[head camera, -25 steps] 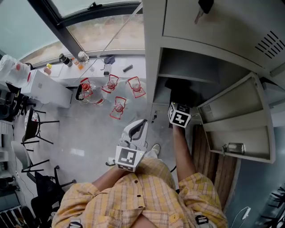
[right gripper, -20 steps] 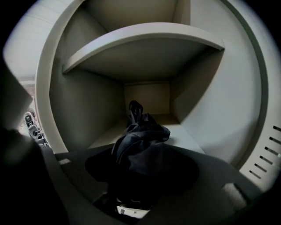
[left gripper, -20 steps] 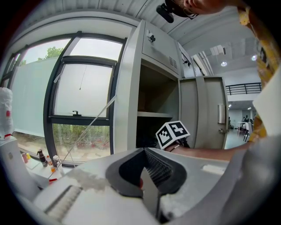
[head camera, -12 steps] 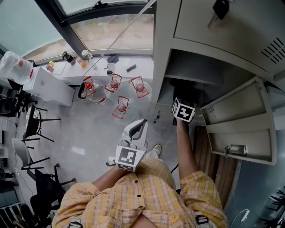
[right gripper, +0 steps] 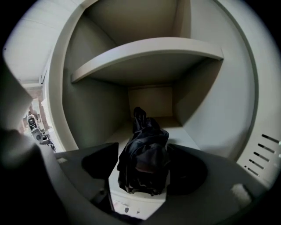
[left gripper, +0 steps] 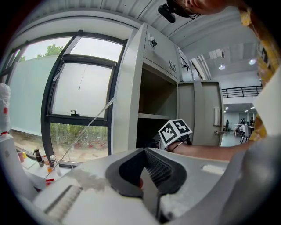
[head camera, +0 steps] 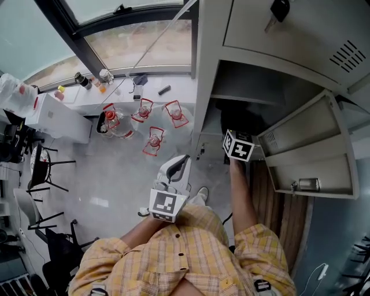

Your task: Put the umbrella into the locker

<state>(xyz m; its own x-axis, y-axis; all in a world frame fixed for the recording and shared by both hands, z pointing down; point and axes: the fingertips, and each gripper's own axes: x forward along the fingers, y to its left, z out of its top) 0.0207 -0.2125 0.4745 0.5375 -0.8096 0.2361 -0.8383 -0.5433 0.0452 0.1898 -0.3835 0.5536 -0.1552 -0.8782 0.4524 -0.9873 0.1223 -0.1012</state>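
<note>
A folded black umbrella [right gripper: 145,158] lies on the floor of the grey locker's [head camera: 202,87] lower compartment, its far end pointing toward the back wall. My right gripper [right gripper: 144,154] reaches into that compartment with one jaw on each side of the umbrella. Its jaws have just been opening and now stand wide, and pale floor shows between the left pad and the fabric. In the head view only its marker cube [head camera: 239,145] shows at the locker mouth. My left gripper [head camera: 184,159] hangs outside to the left, shut and empty.
The locker door [head camera: 306,156] stands open to the right. A shelf [right gripper: 149,55] caps the compartment. A key [head camera: 277,11] hangs in the upper door. Several water bottles with red handles [head camera: 153,139] stand on the floor to the left, below a window ledge [head camera: 115,87].
The right gripper's marker cube has shifted only slightly at the locker mouth. The left gripper has stayed where it was.
</note>
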